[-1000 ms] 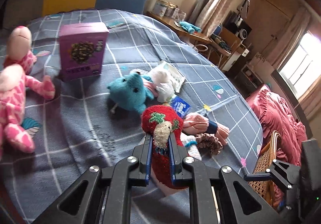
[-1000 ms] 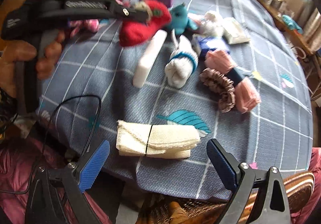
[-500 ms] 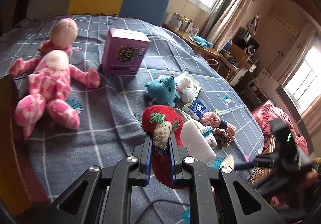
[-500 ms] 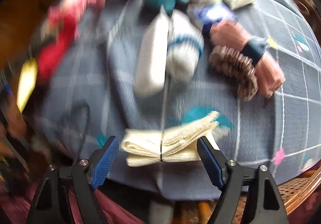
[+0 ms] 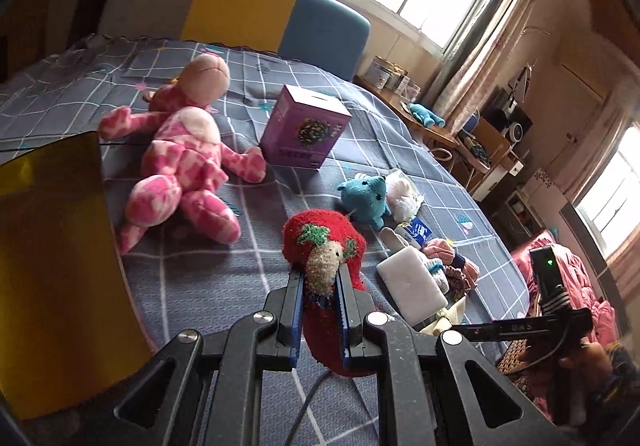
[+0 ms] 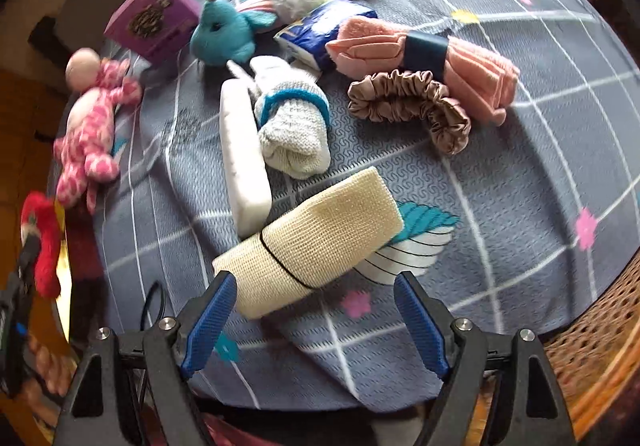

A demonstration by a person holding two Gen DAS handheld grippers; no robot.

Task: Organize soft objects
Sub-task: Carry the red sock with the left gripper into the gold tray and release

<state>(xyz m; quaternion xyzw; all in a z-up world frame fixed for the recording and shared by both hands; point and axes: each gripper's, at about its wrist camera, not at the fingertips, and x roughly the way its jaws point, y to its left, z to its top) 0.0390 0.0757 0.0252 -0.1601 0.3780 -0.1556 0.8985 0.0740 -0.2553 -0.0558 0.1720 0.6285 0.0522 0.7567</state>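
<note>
Lying between spread right tongs (image 6: pixel 316 324): cream folded cloth (image 6: pixel 316 242).

We see the left claw (image 5: pixel 319 300) clamped tight on a red plush sock (image 5: pixel 326 246), angled moderately downward. The right claw (image 6: pixel 314 320) points steeply down, jaws wide apart, nothing pressed between its blue pads (image 6: pixel 208 322).

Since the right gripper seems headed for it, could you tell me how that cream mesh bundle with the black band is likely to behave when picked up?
The cream mesh bundle looks like folded woven cloth, so it will probably squash between the right gripper's fingers. Its black band sits off-centre, so the longer free end may droop or fan open. It lies flat on the bedcover, so rolling seems unlikely.
</note>
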